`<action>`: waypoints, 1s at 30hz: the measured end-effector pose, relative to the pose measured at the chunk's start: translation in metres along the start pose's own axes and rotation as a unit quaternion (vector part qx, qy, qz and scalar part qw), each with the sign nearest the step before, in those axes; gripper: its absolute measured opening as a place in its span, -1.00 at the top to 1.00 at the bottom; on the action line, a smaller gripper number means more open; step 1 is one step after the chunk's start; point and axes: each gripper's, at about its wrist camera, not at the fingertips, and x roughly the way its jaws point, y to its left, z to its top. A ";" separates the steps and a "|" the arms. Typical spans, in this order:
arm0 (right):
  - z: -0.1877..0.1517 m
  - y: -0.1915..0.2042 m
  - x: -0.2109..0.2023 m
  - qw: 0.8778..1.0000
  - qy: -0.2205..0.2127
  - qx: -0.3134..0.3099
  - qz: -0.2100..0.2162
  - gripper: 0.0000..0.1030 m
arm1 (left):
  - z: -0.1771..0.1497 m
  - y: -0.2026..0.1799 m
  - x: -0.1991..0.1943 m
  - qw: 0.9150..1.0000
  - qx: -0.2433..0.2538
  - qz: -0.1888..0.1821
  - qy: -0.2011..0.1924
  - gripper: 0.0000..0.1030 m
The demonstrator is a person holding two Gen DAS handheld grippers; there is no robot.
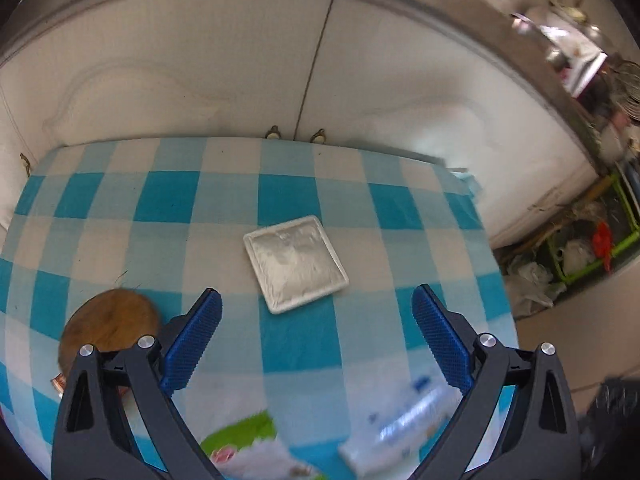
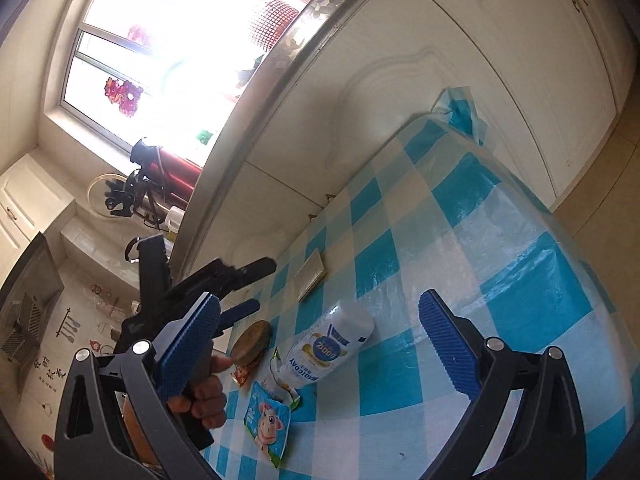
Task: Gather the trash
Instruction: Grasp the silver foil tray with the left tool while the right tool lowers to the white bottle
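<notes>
The left gripper [image 1: 316, 312] and right gripper [image 2: 320, 316] were both spread wide, holding nothing. The white plastic bottle [image 2: 330, 346] lay sideways on the blue-checked tablecloth [image 2: 460, 240], beside the green snack wrapper [image 2: 268, 426].

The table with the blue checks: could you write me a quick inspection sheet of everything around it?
Surface: table under a blue and white checked cloth, with a clear cover over it.
Job's things: white plastic bottle lying on its side; snack wrapper with a cartoon cow; small red wrapper.
Clutter: square white dish; round wooden disc.
Grippers: left hand-held gripper open, empty, above the table; right hand-held gripper open, empty.
Cables: nothing seen.
Surroundings: white cabinet doors behind the table; bright window; green rack of bags on the floor.
</notes>
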 end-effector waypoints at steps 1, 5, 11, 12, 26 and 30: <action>0.000 -0.002 0.000 1.000 0.001 0.001 0.000 -0.91 | 0.003 -0.002 0.006 1.000 -0.002 0.007 0.002 -0.87; -0.001 -0.007 0.002 1.000 0.008 0.004 0.004 -0.91 | 0.017 -0.007 0.034 0.999 -0.021 0.032 0.028 -0.87; -0.002 -0.007 0.005 1.000 0.016 -0.004 0.005 -0.91 | 0.027 -0.009 0.058 0.996 -0.028 0.072 0.043 -0.87; -0.003 -0.008 0.005 1.000 0.017 -0.003 0.007 -0.91 | 0.027 -0.009 0.060 0.996 -0.029 0.074 0.044 -0.87; -0.005 -0.003 0.014 0.999 0.042 -0.021 -0.012 -0.91 | 0.023 -0.010 0.073 0.993 -0.004 0.117 0.031 -0.75; -0.008 0.000 0.020 0.997 0.058 -0.031 -0.028 -0.91 | 0.020 -0.009 0.068 0.992 0.008 0.127 0.021 -0.42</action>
